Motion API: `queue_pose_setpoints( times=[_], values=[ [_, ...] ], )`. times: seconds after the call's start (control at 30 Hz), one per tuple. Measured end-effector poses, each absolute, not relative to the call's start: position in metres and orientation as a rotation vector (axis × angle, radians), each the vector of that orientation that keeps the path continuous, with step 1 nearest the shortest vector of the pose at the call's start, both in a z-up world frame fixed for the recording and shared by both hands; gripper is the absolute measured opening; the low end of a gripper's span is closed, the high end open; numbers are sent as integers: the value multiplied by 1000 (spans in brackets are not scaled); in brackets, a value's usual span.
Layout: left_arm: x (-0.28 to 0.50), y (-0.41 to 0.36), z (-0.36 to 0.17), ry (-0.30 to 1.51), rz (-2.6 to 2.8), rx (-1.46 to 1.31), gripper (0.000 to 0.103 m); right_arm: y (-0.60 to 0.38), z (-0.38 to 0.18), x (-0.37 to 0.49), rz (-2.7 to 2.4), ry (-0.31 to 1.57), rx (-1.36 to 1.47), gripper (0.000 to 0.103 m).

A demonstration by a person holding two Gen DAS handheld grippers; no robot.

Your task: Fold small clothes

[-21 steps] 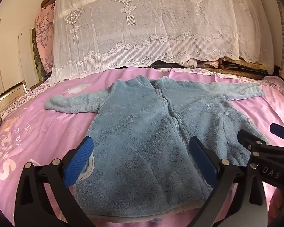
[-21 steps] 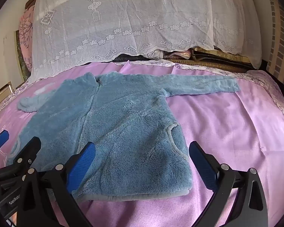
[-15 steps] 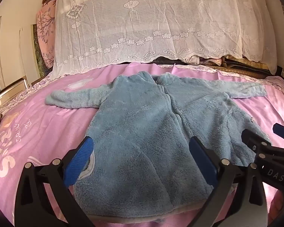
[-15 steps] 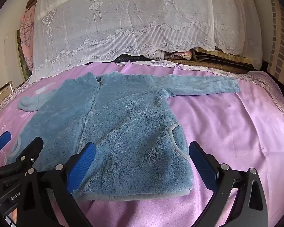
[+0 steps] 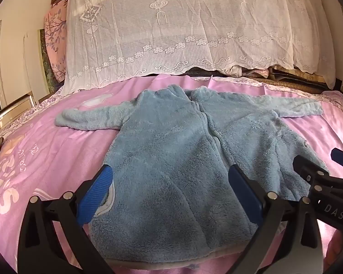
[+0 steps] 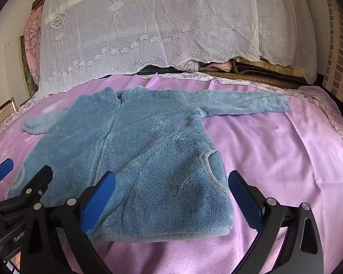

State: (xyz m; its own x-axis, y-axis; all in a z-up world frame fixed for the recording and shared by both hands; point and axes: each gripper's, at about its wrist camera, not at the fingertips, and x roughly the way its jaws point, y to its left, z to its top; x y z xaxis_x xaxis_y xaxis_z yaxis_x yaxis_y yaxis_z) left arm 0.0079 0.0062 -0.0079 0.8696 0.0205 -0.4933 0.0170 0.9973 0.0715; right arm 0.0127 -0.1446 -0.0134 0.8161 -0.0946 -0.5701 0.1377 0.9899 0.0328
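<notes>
A small blue fleece jacket (image 5: 185,150) (image 6: 137,155) lies flat and zipped on the pink bedspread (image 5: 45,150) (image 6: 285,155), sleeves spread to both sides, hem toward me. My left gripper (image 5: 169,194) hovers open over the hem's left half, nothing between its blue pads. My right gripper (image 6: 171,196) hovers open over the hem's right half, near the pocket edge (image 6: 208,166), also empty. Each gripper shows at the edge of the other's view: the right gripper (image 5: 331,166), the left gripper (image 6: 22,178).
A white lace cover (image 5: 183,34) drapes over a tall stack at the bed's far side, with folded bedding (image 6: 217,65) showing under it. A metal frame (image 5: 9,111) stands by the left edge. A brick wall (image 6: 338,45) is at the right.
Both grippers have shifted slightly forward over the jacket, which looks a little nearer. Jaws stay wide, and the jacket has not moved.
</notes>
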Motion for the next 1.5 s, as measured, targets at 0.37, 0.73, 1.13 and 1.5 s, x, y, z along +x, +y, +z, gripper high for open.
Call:
queue_pose_setpoints(
  times=[0.37,0.73,1.13,1.5],
  values=[
    [8,6,-9,521,2,77,99,-144,-13,13,-123,606,74,100],
    [8,9,-11,522,3,80,99,-145,-14,12,-121,608,74,100],
    [10,14,-14,531,24,88,99,-144,-14,12,-121,611,76,100],
    [10,13,-12,532,25,90,99,-147,-14,13,-120,613,76,100]
  ],
)
